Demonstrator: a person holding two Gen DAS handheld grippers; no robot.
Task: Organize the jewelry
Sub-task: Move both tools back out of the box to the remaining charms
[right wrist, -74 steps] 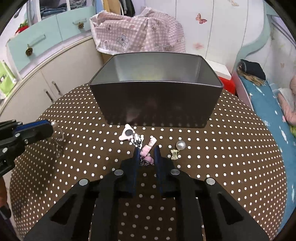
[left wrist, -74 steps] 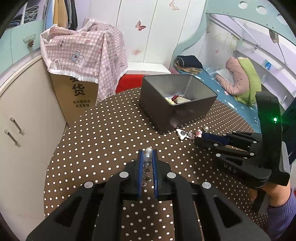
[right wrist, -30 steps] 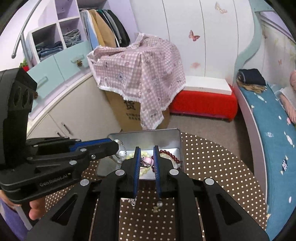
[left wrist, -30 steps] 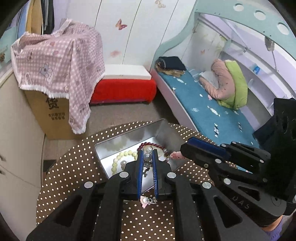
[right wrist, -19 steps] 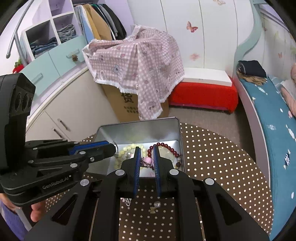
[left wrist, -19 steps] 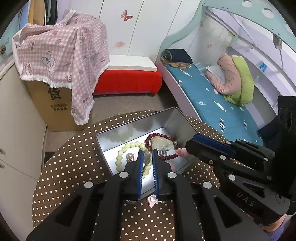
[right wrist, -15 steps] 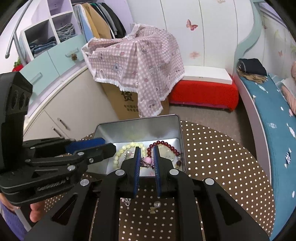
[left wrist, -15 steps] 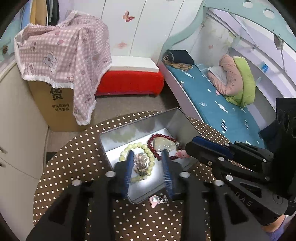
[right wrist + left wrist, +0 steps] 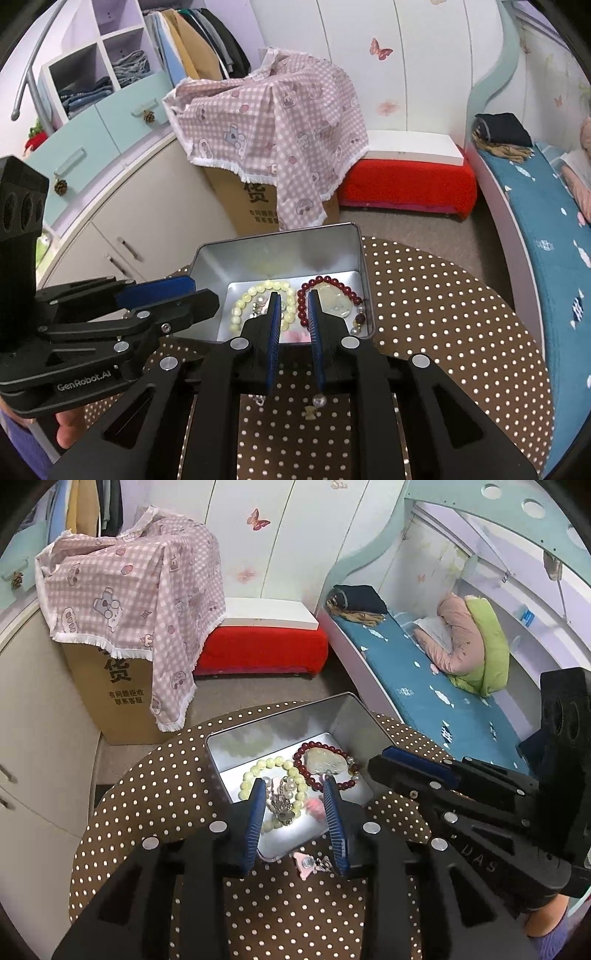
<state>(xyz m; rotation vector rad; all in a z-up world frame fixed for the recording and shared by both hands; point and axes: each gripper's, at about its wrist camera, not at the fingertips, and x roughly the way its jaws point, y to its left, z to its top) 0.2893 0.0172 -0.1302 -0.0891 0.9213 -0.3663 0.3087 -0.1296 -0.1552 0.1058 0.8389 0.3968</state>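
An open metal tin (image 9: 347, 716) (image 9: 351, 254) stands on the dotted round table (image 9: 155, 786). Inside lie a pale green bead bracelet (image 9: 258, 766) (image 9: 243, 299), a dark red bead bracelet (image 9: 314, 746) (image 9: 332, 282) around a pale jade pendant (image 9: 325, 760) (image 9: 336, 302), a silver pearl piece (image 9: 282, 799) and a pink piece (image 9: 314, 806) (image 9: 293, 336). My left gripper (image 9: 295, 794) is open above the tin, empty. My right gripper (image 9: 291, 299) is open above the tin, empty. A pink charm (image 9: 304, 862) lies in front of the tin. A pearl earring (image 9: 318, 400) and small gold piece (image 9: 310, 413) lie on the table.
A cardboard box under a pink checked cloth (image 9: 125, 587) (image 9: 273, 122) stands beyond the table by cream cupboards (image 9: 122, 229). A red bench (image 9: 258, 646) and a blue bed (image 9: 424, 686) are behind. The table edge curves close behind the tin.
Both grippers rose from the table with jewelry and moved over the tin. The left gripper opened and dropped the silver pearl piece. The right gripper has just opened and the pink piece lies in the tin.
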